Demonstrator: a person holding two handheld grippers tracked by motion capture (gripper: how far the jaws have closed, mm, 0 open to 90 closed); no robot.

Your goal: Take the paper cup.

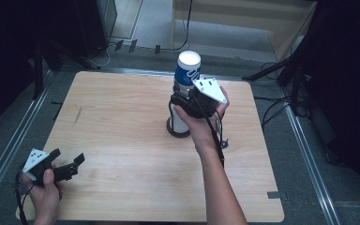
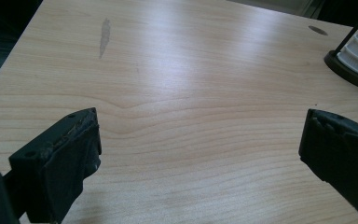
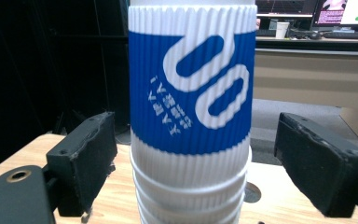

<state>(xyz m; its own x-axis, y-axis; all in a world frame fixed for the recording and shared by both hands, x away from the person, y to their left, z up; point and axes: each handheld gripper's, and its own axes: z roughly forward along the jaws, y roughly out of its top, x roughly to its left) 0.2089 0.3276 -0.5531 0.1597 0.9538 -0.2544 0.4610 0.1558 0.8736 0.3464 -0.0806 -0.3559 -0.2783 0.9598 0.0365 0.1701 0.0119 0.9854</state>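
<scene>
right gripper [image 3: 186,154] jaws apart, astride the stacked cups
blue-and-white ribbed paper cup [image 3: 190,79] stands upside down between them, clear of both pads; left gripper [image 2: 200,154] gapes over bare wood.

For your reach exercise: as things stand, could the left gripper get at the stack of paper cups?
Probably yes. The left gripper is open near the table's front left corner, with bare wood between it and the cup stack, though the right gripper straddles the stack.

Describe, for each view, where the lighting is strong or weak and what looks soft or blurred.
High view: the wooden table is evenly lit, its surroundings dark. Left gripper view: pale glare crosses the tabletop, and the left claw is soft-edged. Right gripper view: the blue and white cup is bright, its lettering slightly blurred, with darkness behind on the left.
</scene>
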